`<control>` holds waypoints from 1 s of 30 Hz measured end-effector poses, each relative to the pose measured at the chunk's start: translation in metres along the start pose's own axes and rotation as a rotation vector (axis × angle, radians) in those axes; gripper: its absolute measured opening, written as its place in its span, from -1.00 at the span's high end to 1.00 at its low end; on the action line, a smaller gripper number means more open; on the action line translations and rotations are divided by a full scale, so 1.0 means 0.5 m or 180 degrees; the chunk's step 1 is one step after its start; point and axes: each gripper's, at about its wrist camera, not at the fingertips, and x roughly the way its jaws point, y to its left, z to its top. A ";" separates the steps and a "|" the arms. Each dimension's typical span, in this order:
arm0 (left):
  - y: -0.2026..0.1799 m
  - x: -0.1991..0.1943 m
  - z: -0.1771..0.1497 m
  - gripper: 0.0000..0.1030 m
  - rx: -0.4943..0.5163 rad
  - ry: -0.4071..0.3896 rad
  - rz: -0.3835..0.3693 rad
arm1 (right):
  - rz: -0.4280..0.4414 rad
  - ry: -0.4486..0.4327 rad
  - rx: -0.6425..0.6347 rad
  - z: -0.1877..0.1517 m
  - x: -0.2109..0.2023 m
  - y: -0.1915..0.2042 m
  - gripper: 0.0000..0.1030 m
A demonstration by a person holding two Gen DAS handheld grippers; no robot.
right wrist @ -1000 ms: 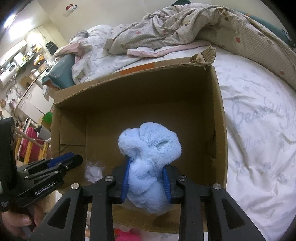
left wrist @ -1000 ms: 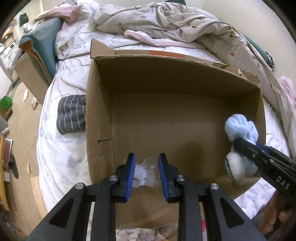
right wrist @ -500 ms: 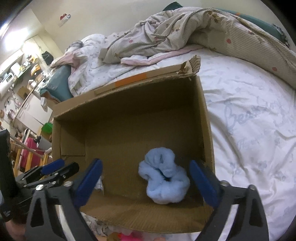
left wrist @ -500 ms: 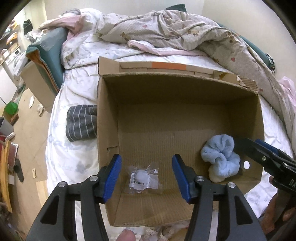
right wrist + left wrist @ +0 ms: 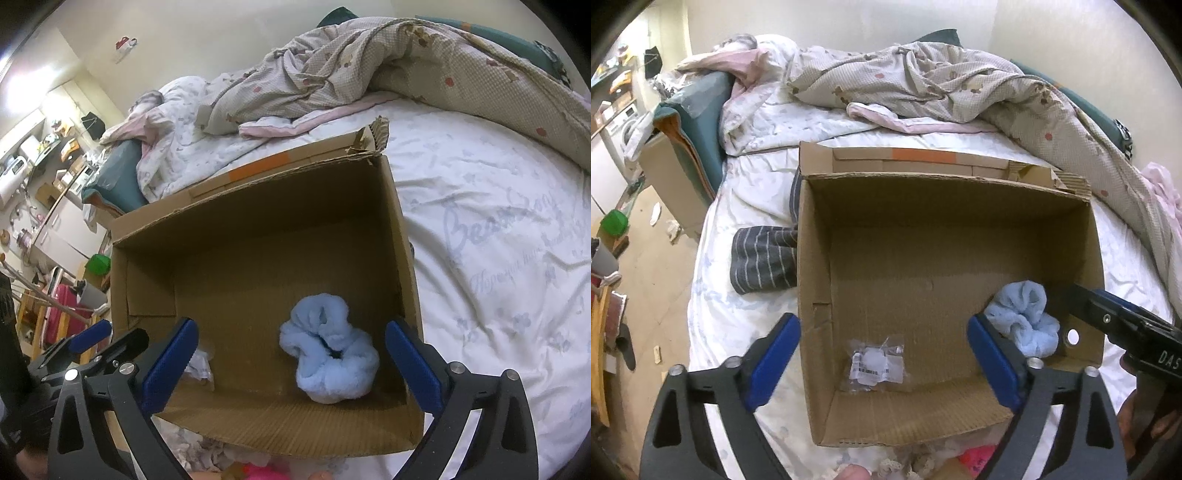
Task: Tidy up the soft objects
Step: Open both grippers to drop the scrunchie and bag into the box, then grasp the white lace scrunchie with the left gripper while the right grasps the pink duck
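An open cardboard box (image 5: pixel 820 295) (image 5: pixel 402 258) stands on the bed. On its floor lie a fluffy light-blue soft item (image 5: pixel 1023 317) (image 5: pixel 328 358) at the right and a small clear plastic packet (image 5: pixel 875 363) (image 5: pixel 199 365) at the left. My left gripper (image 5: pixel 882 354) hovers above the packet, its jaws opening wide, pads clear of it. My right gripper (image 5: pixel 291 358) hangs open over the blue item without touching it. Each gripper shows at the edge of the other's view.
A grey striped garment (image 5: pixel 761 258) lies on the white sheet left of the box. A rumpled beige quilt (image 5: pixel 942 85) (image 5: pixel 406 66) is heaped behind it. Pink and lace items (image 5: pixel 975 454) (image 5: pixel 255 470) sit by the box's near edge. Room floor and furniture (image 5: pixel 620 258) lie at left.
Both grippers opened: the left let the packet fall to the box floor, the right dropped the blue item inside. The left gripper also pulled up and back from the box.
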 end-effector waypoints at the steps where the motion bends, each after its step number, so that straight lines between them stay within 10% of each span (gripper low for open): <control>1: 0.000 -0.002 0.000 -0.79 -0.0007 -0.0004 -0.0005 | -0.0010 -0.0002 -0.0007 0.000 0.000 0.000 -1.00; 30: 0.085 -0.116 -0.084 -0.97 -0.0376 0.0215 0.0279 | 0.0007 -0.0017 -0.0246 -0.101 -0.106 0.036 -1.00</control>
